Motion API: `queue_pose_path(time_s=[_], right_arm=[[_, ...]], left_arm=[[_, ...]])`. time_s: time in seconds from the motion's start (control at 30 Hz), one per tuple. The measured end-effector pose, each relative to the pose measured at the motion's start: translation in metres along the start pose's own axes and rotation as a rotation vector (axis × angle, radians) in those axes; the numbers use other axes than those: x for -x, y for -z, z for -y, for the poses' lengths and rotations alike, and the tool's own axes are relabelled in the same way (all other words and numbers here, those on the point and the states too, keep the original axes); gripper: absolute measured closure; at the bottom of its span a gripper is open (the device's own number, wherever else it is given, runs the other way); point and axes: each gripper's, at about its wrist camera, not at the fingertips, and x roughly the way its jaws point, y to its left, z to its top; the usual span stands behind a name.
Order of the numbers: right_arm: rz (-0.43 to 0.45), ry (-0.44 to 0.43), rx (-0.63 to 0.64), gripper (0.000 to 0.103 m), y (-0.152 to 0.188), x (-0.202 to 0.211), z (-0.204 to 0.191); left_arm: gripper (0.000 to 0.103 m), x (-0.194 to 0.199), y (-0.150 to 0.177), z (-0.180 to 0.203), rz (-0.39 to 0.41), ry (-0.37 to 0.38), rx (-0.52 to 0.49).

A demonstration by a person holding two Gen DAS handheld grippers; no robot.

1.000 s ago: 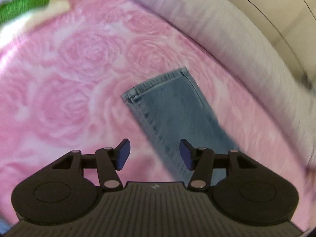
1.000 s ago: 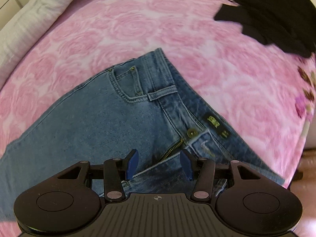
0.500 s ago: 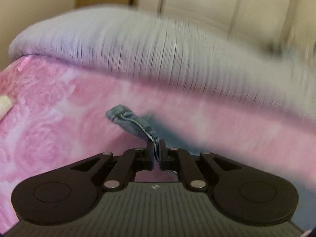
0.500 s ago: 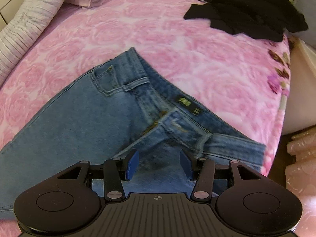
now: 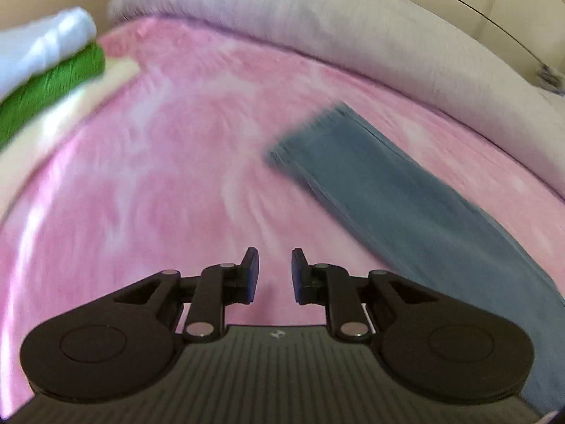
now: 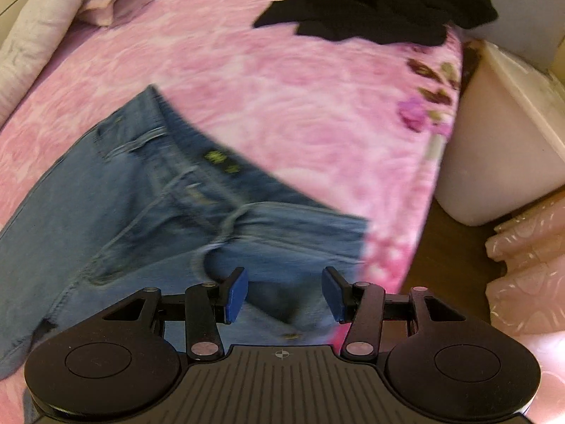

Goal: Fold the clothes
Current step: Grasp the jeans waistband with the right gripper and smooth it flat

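Left wrist view: left gripper (image 5: pixel 274 271) jaws narrow, just opening slightly after closing, nothing between them; only pink bedspread (image 5: pixel 159 183) beneath. Jeans (image 5: pixel 395 198) leg lies flat to the right of the fingers, hem pointing away, not touching. Farther off, folded stack (image 5: pixel 46 70) at left, grey bolster (image 5: pixel 353 24) behind. Right wrist view: right gripper (image 6: pixel 285 294) jaws wide apart, hovering over jeans' waistband area, no pad contact visible. Black garment (image 6: pixel 374 10) at the far edge.

The jeans (image 6: pixel 141 219) lie on the bedspread (image 6: pixel 300 106), a heap of clothes (image 6: pixel 370 7) behind them near the bed's edge.
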Motion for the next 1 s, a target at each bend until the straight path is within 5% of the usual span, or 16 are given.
queue_pose_path(time_s=[0.23, 0.43, 0.57, 1.0], right_arm=[[0.051, -0.141, 0.190, 0.053, -0.014, 0.001, 0.036], [0.051, -0.378, 0.396, 0.053, -0.047, -0.017, 0.031], [0.027, -0.518, 0.500, 0.072, -0.067, -0.036, 0.022], [-0.040, -0.742, 0.628, 0.071, -0.100, -0.120, -0.015]], left_arm=[[0.089, 0.072, 0.124, 0.115, -0.212, 0.234, -0.182], [0.089, 0.102, 0.204, 0.244, -0.217, 0.364, -0.378], [0.089, 0.094, 0.232, 0.294, -0.209, 0.348, -0.376], [0.089, 0.084, 0.252, 0.315, -0.236, 0.249, -0.324]])
